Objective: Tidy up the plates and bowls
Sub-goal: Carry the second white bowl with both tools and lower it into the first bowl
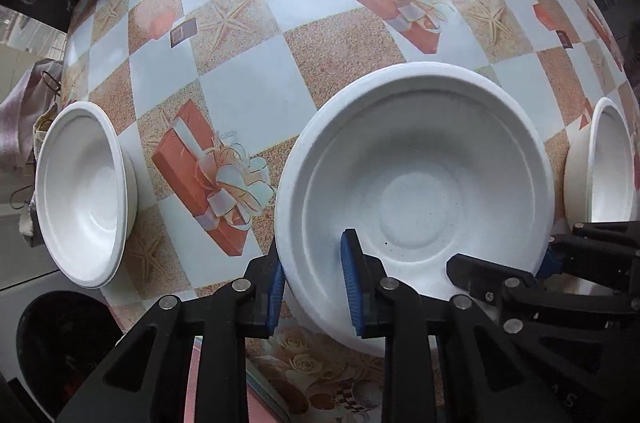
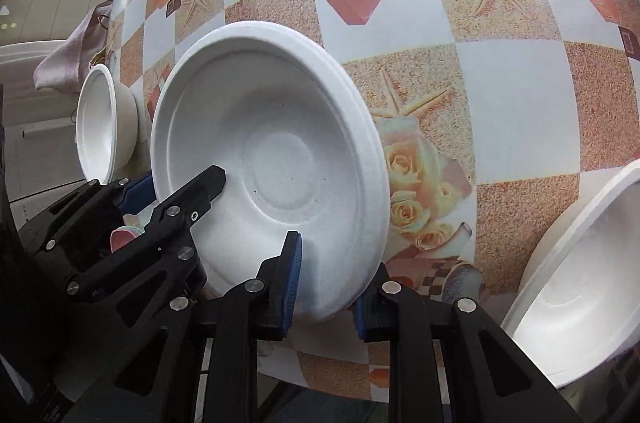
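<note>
Table (image 1: 260,95), patterned cloth. Large white plate (image 1: 420,183) near its front edge, both grippers clamped on its rim: left gripper (image 1: 316,287) one side, right gripper (image 2: 326,287) the other. Bowl (image 1: 80,191) left; second bowl (image 1: 604,163) right.

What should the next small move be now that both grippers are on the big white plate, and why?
Probably lift it a little with both hands, level. The left gripper and right gripper each pinch the near rim of the large plate, which seems to lie on the tablecloth. White bowls sit to either side, so rise before carrying.
</note>
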The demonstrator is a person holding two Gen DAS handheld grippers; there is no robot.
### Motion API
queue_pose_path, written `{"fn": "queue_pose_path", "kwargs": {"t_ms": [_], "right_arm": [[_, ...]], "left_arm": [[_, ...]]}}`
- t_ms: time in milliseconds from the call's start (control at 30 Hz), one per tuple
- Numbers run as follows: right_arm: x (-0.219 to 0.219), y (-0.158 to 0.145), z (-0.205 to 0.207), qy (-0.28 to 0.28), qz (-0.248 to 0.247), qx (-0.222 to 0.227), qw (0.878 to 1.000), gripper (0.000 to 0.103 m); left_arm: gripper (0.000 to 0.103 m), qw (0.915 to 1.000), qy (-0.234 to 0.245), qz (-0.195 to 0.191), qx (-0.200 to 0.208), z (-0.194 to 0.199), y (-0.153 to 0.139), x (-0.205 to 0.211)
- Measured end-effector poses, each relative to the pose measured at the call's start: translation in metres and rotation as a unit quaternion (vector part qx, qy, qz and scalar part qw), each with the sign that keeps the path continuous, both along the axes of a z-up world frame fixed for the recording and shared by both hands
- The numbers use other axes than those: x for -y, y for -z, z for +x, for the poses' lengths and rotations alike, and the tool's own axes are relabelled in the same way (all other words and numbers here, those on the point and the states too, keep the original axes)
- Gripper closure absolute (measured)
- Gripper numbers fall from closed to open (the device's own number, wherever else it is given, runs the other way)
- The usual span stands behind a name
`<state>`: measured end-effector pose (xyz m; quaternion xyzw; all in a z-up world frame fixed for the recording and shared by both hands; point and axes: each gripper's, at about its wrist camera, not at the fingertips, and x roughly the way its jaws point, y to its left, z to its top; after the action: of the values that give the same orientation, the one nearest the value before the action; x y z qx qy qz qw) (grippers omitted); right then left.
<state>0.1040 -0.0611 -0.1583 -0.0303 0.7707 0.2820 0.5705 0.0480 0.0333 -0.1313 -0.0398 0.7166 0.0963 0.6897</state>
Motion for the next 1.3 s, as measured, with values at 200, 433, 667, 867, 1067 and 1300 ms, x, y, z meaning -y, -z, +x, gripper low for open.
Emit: {"fn": "queue_pose_path", "kwargs": {"t_ms": [200, 433, 667, 867, 1067, 1300], "right_arm": [[0.044, 0.004, -0.049, -0.02, -0.027, -0.02, 0.999, 0.077], [0.067, 0.01, -0.062, -0.005, -0.029, -0.036, 0.999, 0.077], [0.053, -0.018, -0.072, -0.035, -0.01, -0.002, 0.999, 0.077], [0.068, -0.046, -0.062, -0.017, -0.002, 0.022, 1.0, 0.077], [0.102, -0.067, -0.041, 0.035, -0.006, 0.048, 0.998, 0.077], [0.149, -0.075, -0.02, 0.097, -0.021, 0.058, 0.993, 0.077]], "left_arm": [[0.074, 0.9992, 0.026, -0.022, -0.021, -0.047, 0.0, 0.053], [0.072, 0.9992, 0.034, -0.015, -0.015, -0.059, -0.004, 0.074], [0.072, 0.9988, 0.048, 0.008, -0.002, -0.056, -0.036, 0.06], [0.072, 0.9965, 0.077, 0.014, 0.029, -0.04, -0.072, 0.083], [0.072, 0.9914, 0.118, 0.009, 0.056, -0.026, -0.087, 0.127], [0.072, 0.9832, 0.168, -0.002, 0.071, 0.012, -0.085, 0.155]]}}
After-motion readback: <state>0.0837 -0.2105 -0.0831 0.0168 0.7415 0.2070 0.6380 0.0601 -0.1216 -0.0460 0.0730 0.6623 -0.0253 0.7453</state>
